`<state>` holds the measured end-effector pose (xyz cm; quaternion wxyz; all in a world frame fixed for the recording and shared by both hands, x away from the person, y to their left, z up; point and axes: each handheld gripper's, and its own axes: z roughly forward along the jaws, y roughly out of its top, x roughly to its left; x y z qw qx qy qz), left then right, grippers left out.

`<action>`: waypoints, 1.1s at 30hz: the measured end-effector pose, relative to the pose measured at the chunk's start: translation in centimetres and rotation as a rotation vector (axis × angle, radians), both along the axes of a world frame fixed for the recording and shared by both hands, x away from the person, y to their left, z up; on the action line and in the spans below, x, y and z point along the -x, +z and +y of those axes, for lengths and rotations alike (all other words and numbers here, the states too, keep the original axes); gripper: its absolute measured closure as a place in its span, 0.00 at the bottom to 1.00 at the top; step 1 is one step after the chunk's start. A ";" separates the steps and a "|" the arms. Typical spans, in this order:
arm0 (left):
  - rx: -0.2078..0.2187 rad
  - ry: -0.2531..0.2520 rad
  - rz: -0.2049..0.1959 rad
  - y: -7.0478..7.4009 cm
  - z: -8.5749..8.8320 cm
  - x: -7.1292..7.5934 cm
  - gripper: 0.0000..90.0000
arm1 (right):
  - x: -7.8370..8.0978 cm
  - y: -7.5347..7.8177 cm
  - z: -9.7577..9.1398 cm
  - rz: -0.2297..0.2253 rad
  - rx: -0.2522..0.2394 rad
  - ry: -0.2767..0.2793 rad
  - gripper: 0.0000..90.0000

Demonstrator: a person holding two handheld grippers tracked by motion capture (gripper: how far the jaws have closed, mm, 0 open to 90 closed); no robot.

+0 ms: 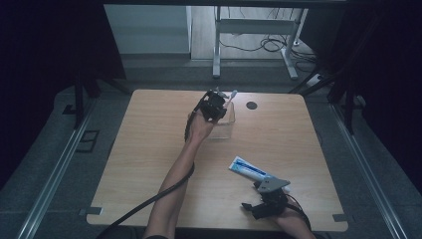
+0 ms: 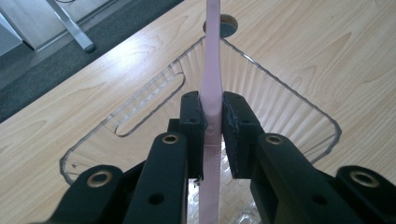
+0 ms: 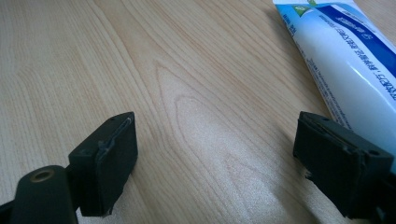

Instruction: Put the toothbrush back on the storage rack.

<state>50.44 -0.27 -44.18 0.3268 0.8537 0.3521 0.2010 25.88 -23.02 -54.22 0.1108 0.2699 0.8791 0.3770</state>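
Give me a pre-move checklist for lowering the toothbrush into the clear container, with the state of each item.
1. Left gripper clamped on the pink toothbrush: ok, both pads press its handle.
2. Toothbrush over the clear container: ok, the handle's lower end hangs inside the rim.
3. Container upright on the table: ok.
4. Container free inside: ok, just its ribbed floor under the brush.
5. Right gripper out of the way: ok, open and low over the table beside the toothpaste tube, apart from the container.
6. Brush head clean: cannot tell.
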 end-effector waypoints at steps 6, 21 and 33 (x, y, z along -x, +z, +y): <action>-0.013 -0.005 0.009 -0.3 -0.1 0.0 0.88 | 0.0 0.0 0.0 -0.002 -0.001 -0.001 0.15; -0.050 -0.013 0.037 -1.1 -0.4 -0.1 0.87 | 0.0 0.0 0.0 -0.001 0.000 -0.001 0.15; -0.087 -0.030 0.041 -1.4 -0.8 0.0 0.86 | 0.0 0.0 0.0 -0.001 0.000 -0.001 0.15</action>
